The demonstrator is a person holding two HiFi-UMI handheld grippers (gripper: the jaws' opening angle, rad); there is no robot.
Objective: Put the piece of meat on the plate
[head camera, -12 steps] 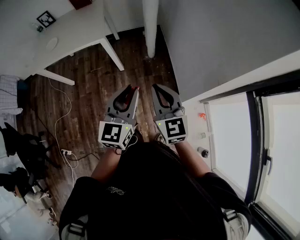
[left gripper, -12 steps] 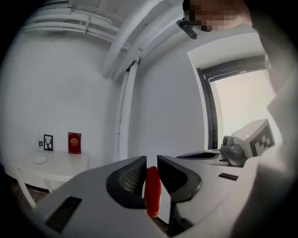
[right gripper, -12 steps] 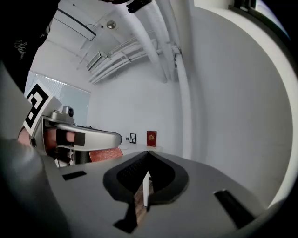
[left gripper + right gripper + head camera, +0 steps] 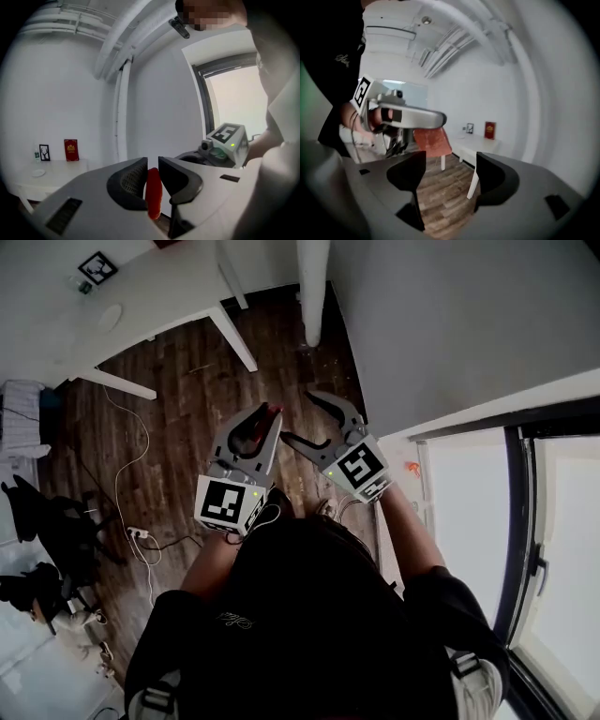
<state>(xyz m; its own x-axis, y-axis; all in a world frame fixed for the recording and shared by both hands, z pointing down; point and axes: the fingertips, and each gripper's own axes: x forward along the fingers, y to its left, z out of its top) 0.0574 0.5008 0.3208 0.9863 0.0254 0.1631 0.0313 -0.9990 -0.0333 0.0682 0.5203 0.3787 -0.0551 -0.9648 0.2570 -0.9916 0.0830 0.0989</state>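
Left gripper (image 4: 152, 165) clamps the meat (image 4: 153, 199), edge-on in its view, broadside from the wide-open, empty right gripper (image 4: 450, 163).

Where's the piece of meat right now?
The meat is clamped in the left gripper, mid head view above the wood floor, beside the open right gripper.

Floor (image 4: 187, 404) was dark wood planking, faint sheen. My left gripper (image 4: 153, 165) looked matt grey plastic; piece of meat (image 4: 153, 199) smooth, glossy red.
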